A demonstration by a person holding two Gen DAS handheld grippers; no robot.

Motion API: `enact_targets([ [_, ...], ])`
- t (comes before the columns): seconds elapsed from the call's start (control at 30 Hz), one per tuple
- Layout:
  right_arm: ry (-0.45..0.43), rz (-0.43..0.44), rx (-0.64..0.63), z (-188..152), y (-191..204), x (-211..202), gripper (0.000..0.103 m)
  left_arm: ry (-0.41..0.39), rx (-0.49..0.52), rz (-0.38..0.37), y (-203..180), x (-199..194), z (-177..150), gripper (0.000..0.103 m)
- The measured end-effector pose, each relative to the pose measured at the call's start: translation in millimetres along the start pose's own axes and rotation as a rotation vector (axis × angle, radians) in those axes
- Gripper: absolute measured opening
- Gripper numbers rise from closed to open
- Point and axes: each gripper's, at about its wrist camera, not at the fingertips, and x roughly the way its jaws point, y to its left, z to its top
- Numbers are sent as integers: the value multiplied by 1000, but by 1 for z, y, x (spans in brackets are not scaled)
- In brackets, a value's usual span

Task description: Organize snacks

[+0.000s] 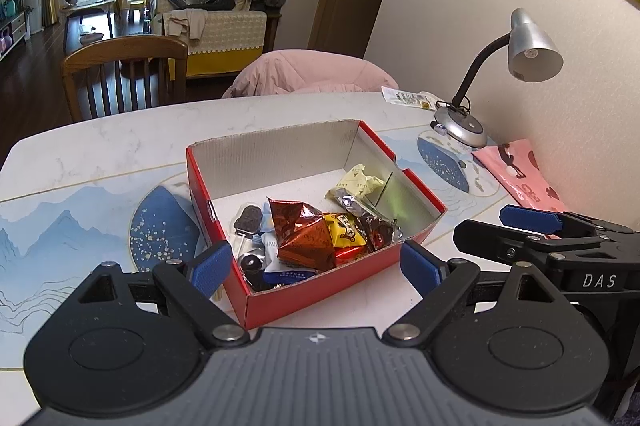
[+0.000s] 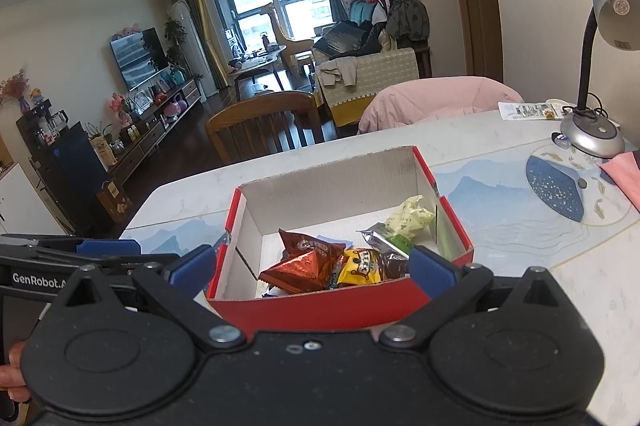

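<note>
We see the red box (image 1: 320, 290) at the middle of the table (image 1: 120, 130), its open top gathering the snacks (image 1: 308, 230) at its near end. We hold the left gripper (image 1: 316, 266) and right gripper (image 2: 312, 266) just before it, fingers wide and empty. A lamp (image 1: 528, 46) and pink packet (image 1: 520, 178) lie far right, well apart.

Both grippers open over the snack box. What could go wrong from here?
1. The red box is light cardboard; a finger catching its near wall could shove it across the table.
2. The snacks are heaped: grabbing the brown Oreo packet may drag the yellow packet along.
3. The left gripper and right gripper sit side by side, so they could collide.
</note>
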Motion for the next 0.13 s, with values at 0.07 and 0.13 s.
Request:
enact_targets([
  [0.07,1,-7,7,-5,2,0,103,6,1,-2,0,-1,0,91],
  [0.13,1,-11,19,-10,4,-1,103,12,8,-1,2,-3,-2,91],
])
